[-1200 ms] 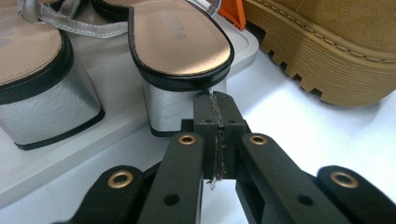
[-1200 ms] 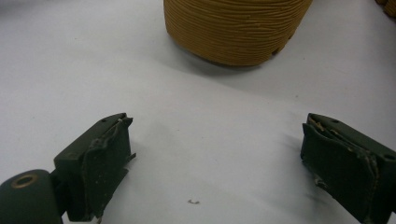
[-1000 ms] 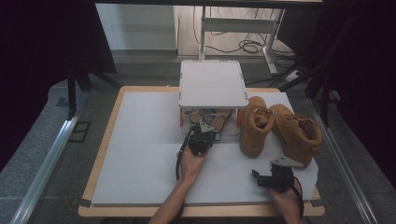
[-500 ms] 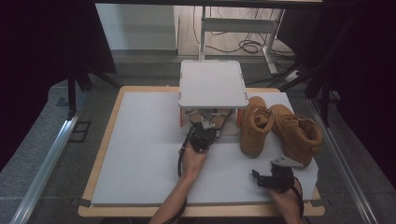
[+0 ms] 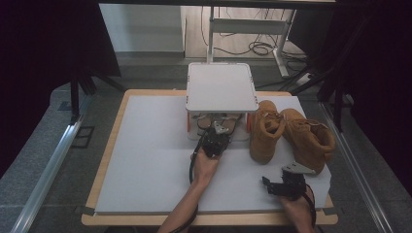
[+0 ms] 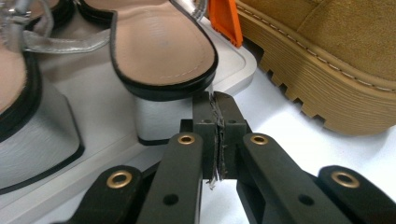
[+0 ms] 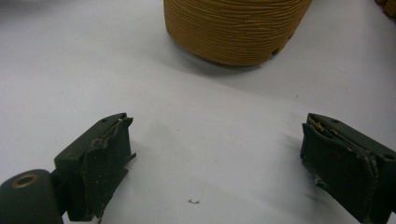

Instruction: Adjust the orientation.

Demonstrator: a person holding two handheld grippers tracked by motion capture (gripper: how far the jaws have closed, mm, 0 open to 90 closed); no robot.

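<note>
High view: a small white shelf [image 5: 222,87] stands at the top middle, with sandals [image 5: 217,120] on its lower tray. The left gripper [image 5: 214,141] is pressed tight together, just beside a sandal heel [image 6: 163,116]. The right gripper [image 5: 284,184] is spread wide at the lower right, near the tan boots [image 5: 291,133].

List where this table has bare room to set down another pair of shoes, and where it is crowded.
Free: the white mat left of the shoe rack and left gripper, out to the wooden edge; also the strip between the two grippers. Crowded: the right side, where the tan boots stand beside the rack, with the right gripper just below them.
</note>
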